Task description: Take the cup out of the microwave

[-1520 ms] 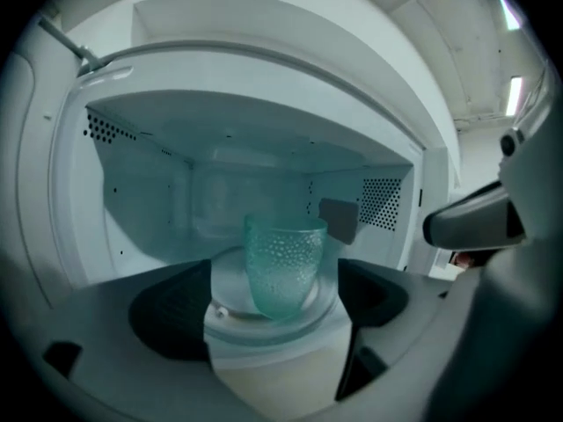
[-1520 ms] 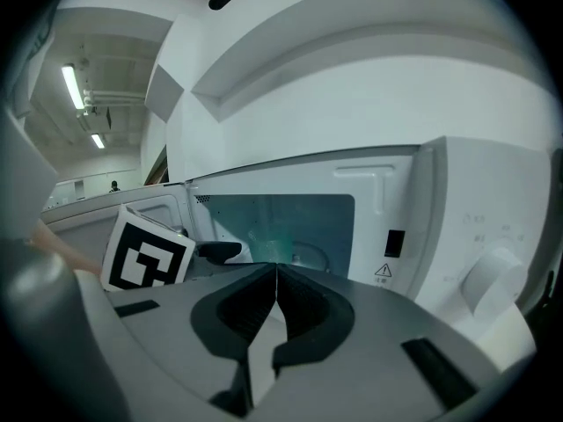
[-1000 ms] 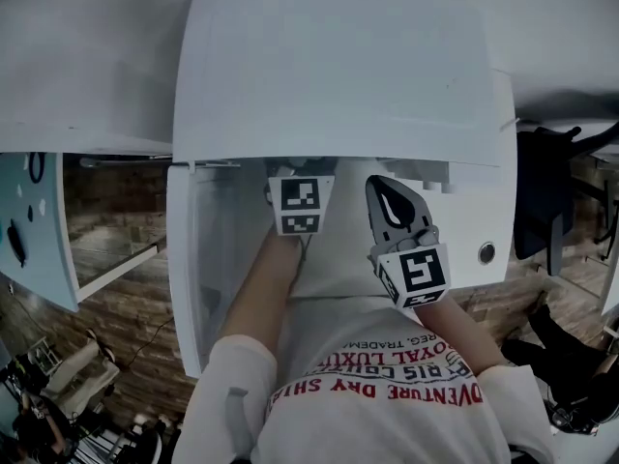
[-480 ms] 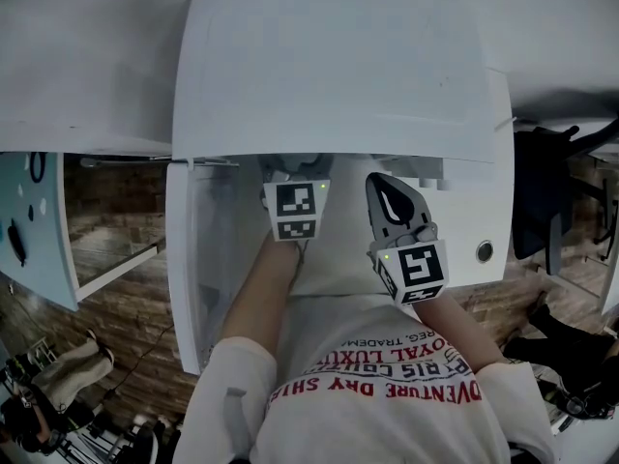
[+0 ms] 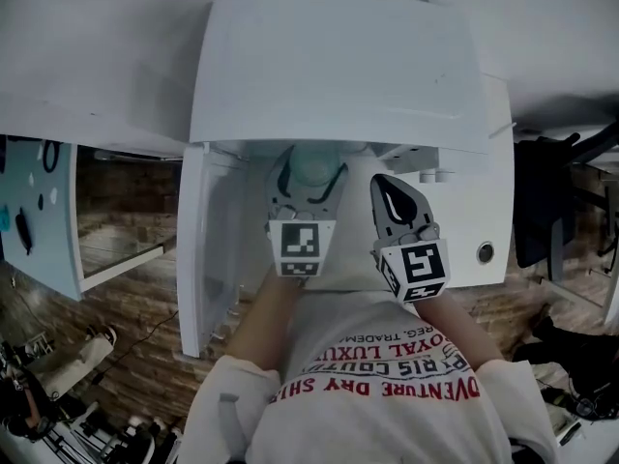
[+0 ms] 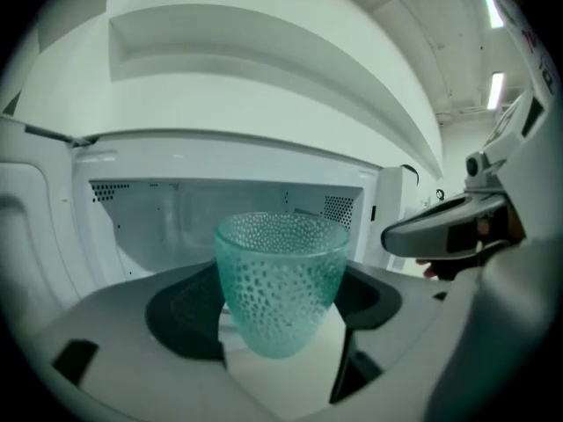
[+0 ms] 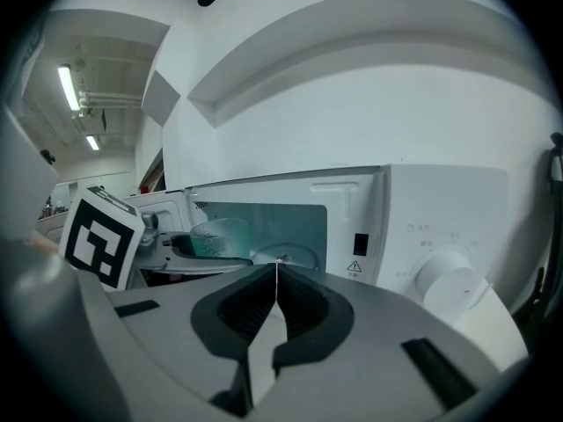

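Cup (image 6: 280,280) is clamped in the wide-set left gripper (image 5: 309,172), at the microwave (image 5: 338,75) mouth at twelve o'clock, so it looks nearly out. Right gripper (image 7: 274,275), at its three o'clock, is closed and empty.

left gripper (image 5: 309,177): you've got the jaws wide, clamped on the cup (image 6: 281,275), nose tipped a bit down | left arm (image 5: 266,312): stretched forward | right gripper (image 7: 276,280): jaws pressed together, empty, parked just beside your left
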The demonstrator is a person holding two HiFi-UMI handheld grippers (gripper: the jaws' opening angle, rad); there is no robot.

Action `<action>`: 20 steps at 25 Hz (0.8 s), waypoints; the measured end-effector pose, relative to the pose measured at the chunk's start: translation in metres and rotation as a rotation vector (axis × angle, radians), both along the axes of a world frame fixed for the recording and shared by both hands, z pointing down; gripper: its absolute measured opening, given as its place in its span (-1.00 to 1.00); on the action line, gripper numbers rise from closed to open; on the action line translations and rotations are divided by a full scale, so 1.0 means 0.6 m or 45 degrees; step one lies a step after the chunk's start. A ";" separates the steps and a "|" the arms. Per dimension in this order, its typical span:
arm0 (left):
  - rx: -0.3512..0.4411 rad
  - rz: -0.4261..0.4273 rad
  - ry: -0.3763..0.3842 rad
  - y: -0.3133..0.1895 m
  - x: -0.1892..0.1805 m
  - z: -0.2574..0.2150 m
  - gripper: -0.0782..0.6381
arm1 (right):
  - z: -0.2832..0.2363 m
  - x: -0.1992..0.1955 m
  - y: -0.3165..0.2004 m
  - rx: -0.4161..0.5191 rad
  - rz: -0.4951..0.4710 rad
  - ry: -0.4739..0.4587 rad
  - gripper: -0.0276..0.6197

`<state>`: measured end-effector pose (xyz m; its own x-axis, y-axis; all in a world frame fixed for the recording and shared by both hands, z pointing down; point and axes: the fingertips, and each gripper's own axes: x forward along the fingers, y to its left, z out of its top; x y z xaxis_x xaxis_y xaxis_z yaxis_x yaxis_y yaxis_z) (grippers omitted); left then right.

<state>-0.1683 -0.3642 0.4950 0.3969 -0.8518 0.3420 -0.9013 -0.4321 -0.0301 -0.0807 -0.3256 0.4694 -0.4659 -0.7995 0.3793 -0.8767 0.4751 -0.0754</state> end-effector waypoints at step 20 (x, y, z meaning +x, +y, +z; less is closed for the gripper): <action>0.159 -0.051 0.108 0.081 -0.038 -0.218 0.26 | -0.176 -0.020 0.024 0.321 -0.032 -0.085 -0.88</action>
